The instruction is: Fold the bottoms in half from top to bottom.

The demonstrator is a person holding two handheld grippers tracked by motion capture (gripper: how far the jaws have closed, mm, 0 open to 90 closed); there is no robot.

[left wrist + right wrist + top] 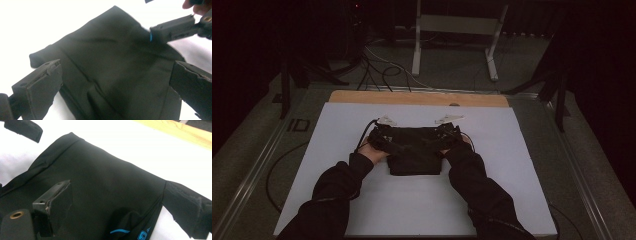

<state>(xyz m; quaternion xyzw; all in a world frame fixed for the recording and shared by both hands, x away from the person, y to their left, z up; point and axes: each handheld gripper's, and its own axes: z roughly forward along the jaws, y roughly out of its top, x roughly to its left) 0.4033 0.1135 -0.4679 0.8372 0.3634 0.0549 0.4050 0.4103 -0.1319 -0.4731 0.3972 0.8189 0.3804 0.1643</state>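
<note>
A folded black fabric garment (414, 157) lay mid-bench on the white sheet (492, 200). The left hand-held gripper (115, 82) and the right hand-held gripper (117, 202) each stood spread over it.

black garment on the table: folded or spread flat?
Folded. The black garment lies as a compact rectangle on the white sheet; the left gripper view shows stacked layers and a fold edge.

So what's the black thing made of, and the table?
The black thing looks like thin, smooth, matte cloth, maybe stretchy: it creases and folds softly and has a small blue print. The table looks like pale wood at its far edge, under a smooth white sheet, possibly paper or plastic.
</note>
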